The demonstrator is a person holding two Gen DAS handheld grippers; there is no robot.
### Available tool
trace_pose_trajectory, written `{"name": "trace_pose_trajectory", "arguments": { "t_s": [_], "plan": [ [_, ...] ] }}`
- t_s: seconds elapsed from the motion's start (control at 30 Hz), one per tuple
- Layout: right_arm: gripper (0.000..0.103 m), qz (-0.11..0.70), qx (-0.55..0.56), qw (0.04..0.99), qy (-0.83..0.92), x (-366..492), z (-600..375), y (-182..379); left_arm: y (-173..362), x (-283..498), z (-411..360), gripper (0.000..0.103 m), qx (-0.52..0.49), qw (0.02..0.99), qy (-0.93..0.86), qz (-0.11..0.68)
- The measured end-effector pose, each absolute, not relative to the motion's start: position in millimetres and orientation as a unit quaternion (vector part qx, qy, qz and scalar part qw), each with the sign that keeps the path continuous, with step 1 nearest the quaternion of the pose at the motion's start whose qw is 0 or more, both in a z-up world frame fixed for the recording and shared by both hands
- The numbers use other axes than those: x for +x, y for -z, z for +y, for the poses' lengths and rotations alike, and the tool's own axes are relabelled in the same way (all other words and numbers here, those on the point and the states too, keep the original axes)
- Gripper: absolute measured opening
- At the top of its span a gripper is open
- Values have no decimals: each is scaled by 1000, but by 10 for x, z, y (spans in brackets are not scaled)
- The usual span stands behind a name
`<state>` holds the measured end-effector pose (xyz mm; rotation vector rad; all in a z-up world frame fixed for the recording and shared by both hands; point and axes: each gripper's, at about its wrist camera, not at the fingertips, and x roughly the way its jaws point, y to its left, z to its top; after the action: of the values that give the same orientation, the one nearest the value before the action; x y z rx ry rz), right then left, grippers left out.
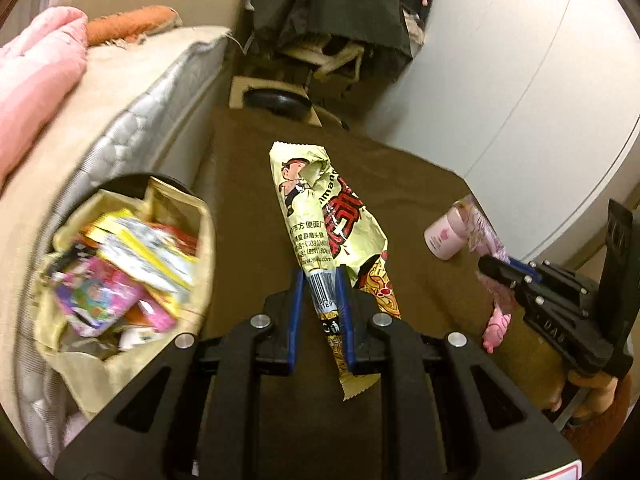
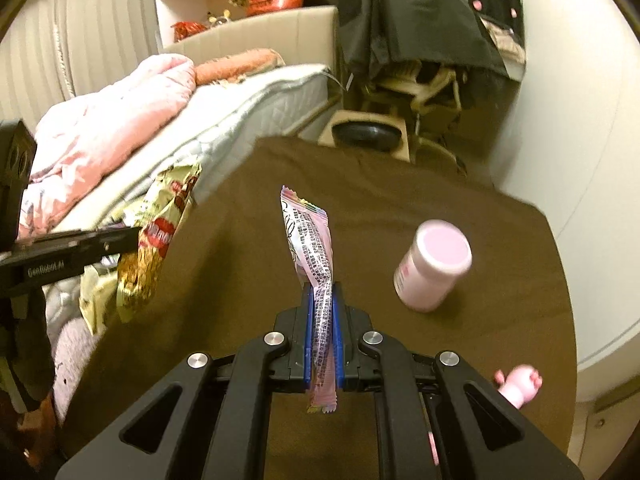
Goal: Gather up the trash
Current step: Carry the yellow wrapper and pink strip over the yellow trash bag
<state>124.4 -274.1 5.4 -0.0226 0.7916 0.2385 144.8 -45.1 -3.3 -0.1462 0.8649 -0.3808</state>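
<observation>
My left gripper (image 1: 320,276) is shut on a crumpled yellow snack wrapper (image 1: 324,216) and holds it above the brown-clothed table (image 1: 400,184). It also shows at the left of the right wrist view, the wrapper (image 2: 160,236) hanging from it. My right gripper (image 2: 323,288) is shut on a pink wrapper (image 2: 310,236) held upright over the table (image 2: 400,200); the gripper shows at the right of the left wrist view (image 1: 496,270). A trash bin (image 1: 120,264) lined with a beige bag and full of colourful wrappers stands left of the table.
A pink-capped jar (image 2: 432,264) lies tilted on the table to the right, also in the left wrist view (image 1: 444,236). A small pink toy (image 2: 520,386) lies near the front right edge. A bed (image 1: 132,92) with a pink blanket (image 2: 112,120) runs along the left. A chair (image 2: 420,88) stands behind.
</observation>
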Motion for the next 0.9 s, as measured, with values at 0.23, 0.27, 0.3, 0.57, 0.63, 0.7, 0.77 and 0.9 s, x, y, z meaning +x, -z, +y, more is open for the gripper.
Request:
{"name": "trace_pose_trajectory", "arguments": {
  "t_s": [0.23,0.27,0.3,0.57,0.63,0.7,0.77,0.9],
  "plan": [
    [9,367,-9,919,-142,1501,-2302,-311,-117,1434,169,16,-91,902,145,396],
    [9,366,-8,919,-147,1535,-2225,-337,-125,1428,243,16,-93,904,141,394],
    [9,364,-8,919,-153,1578,-2116,-366,-138,1417,361,16,-97,905,134,391],
    [9,378,-24,905,-195,1864,-1331,-331,-61,1304,1111,16,-119,909,96,387],
    [9,385,-33,899,-204,1911,-1130,-262,32,1279,1284,16,-128,906,89,394],
    [9,396,-37,892,-214,1947,-957,-162,108,1250,1390,16,-133,903,86,400],
    [9,406,-39,885,-223,1978,-838,-71,198,1258,1495,16,-140,898,87,407],
    [9,423,-58,875,-228,2029,-603,121,335,1309,1624,16,-150,891,96,417]
  ]
}}
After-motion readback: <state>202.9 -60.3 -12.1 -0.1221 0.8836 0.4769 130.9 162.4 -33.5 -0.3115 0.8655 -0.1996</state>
